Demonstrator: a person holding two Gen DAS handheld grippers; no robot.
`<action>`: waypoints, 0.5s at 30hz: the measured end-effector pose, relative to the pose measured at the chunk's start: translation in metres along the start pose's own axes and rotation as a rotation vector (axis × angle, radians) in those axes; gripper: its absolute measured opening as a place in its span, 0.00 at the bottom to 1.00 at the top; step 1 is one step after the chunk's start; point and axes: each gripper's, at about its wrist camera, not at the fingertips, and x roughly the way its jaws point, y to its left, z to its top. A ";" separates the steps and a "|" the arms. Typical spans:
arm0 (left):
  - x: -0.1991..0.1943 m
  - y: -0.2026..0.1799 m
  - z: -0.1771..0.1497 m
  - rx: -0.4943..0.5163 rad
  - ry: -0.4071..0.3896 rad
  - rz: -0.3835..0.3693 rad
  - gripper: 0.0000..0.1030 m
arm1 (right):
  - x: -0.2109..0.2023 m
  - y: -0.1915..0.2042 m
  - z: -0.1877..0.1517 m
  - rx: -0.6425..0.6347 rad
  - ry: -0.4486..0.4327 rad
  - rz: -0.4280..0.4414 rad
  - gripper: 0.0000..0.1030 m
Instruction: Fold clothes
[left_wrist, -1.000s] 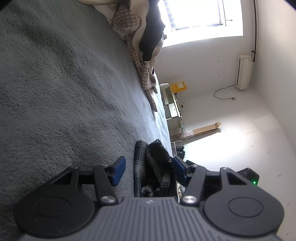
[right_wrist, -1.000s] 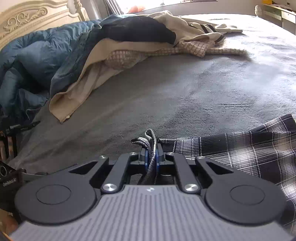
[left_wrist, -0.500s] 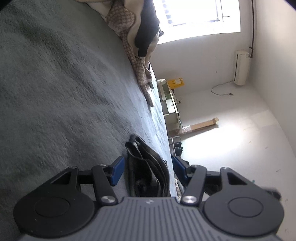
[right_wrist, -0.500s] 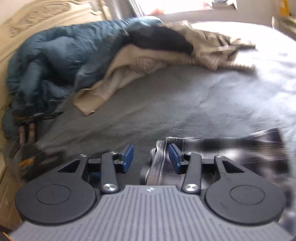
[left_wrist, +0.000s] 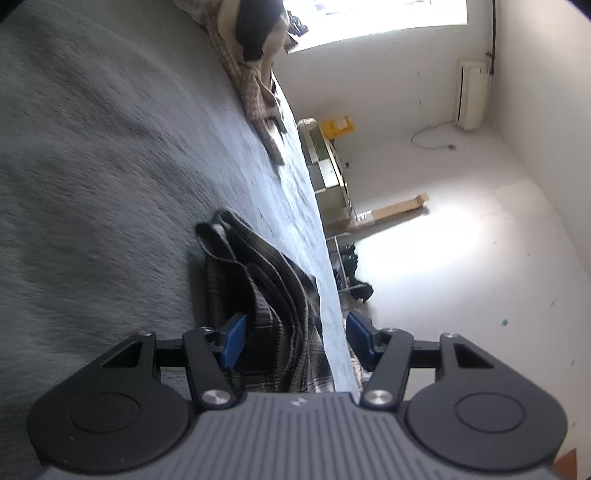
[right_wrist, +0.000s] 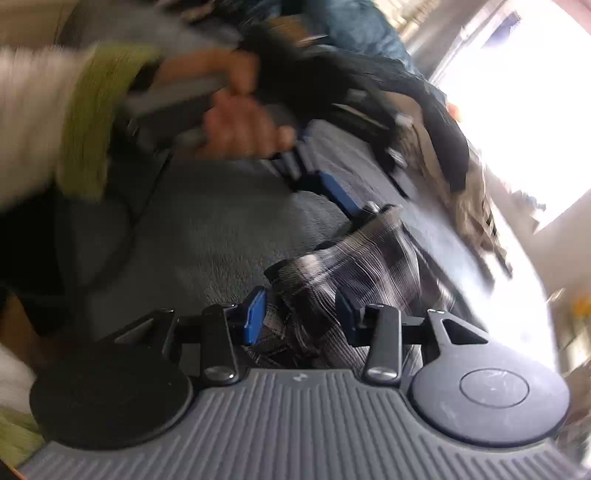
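Changed since a second ago: our right gripper (right_wrist: 297, 319), then clamped on the plaid garment (right_wrist: 354, 266), has just been opening and has rolled over; folded cloth lies between its parted fingers (right_wrist: 255, 314), ungripped. Left gripper (left_wrist: 291, 338): fingers apart, straddling the garment's stacked edge without pressing it. Location: garment lies bunched on the grey bed (left_wrist: 92, 166) close to its edge. Other clothes (left_wrist: 255, 62) are heaped further up the bed. Risk: with nothing pinned, we judge any drag could slip layers or tip the fold off the edge.
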 end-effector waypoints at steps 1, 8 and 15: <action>0.002 0.000 -0.001 0.006 0.005 0.008 0.57 | 0.006 0.004 0.001 -0.038 -0.002 -0.014 0.33; 0.008 0.005 -0.003 0.002 0.019 0.021 0.56 | -0.016 -0.026 0.006 0.070 -0.062 -0.008 0.08; 0.007 0.010 -0.006 0.003 0.020 0.022 0.56 | -0.024 -0.034 0.000 -0.095 -0.084 0.106 0.05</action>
